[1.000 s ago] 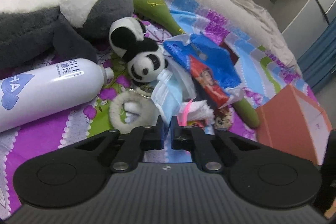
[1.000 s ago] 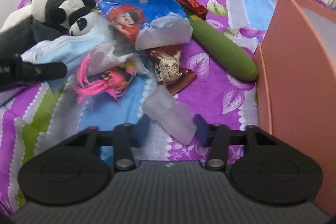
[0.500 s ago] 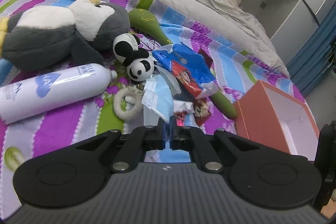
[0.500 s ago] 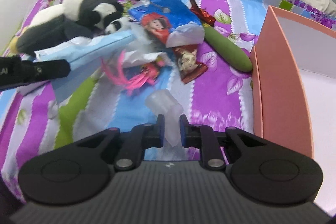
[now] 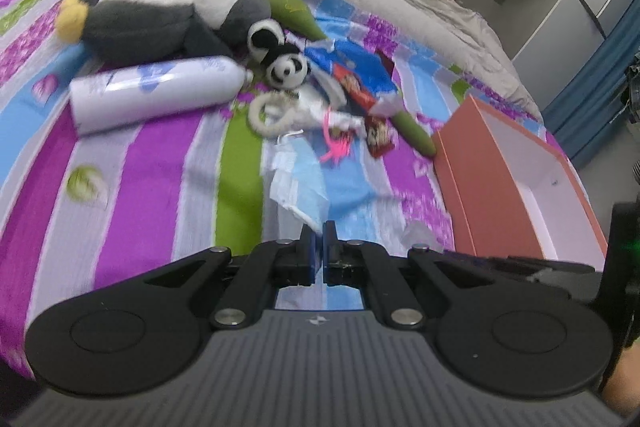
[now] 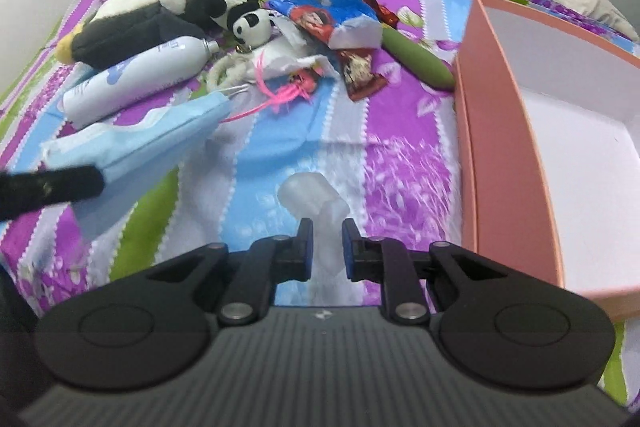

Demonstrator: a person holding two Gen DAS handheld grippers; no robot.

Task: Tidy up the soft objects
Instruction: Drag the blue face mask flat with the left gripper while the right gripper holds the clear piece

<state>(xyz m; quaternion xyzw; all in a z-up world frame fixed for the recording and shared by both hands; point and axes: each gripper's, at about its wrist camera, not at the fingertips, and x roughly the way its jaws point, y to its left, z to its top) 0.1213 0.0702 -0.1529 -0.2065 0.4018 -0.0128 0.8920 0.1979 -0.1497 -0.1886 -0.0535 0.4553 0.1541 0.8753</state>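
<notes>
My left gripper (image 5: pixel 319 231) is shut on a corner of a light blue face mask (image 5: pixel 298 183), which hangs from it above the striped bedspread; in the right wrist view the mask (image 6: pixel 144 141) stretches out at the left. Lifted off the bed, a translucent soft lump (image 6: pixel 314 195) sits pinched between the pads of my shut right gripper (image 6: pixel 324 235). Farther back lies a pile: a grey penguin plush (image 5: pixel 160 15), a small panda plush (image 5: pixel 285 63), a white fluffy ring (image 5: pixel 269 111) and a pink tassel (image 5: pixel 335 143).
An open pink box (image 6: pixel 500 131) with a white inside stands at the right, close to my right gripper. A white bottle (image 5: pixel 152 95), a blue snack bag (image 5: pixel 358 73), a brown wrapper (image 6: pixel 360 73) and a long green object (image 6: pixel 416 57) lie in the pile. Grey bedding is bunched behind.
Both grippers rose and pulled back from the pile. The left drew the mask out with it. The right's jaws closed on the translucent lump and lifted it.
</notes>
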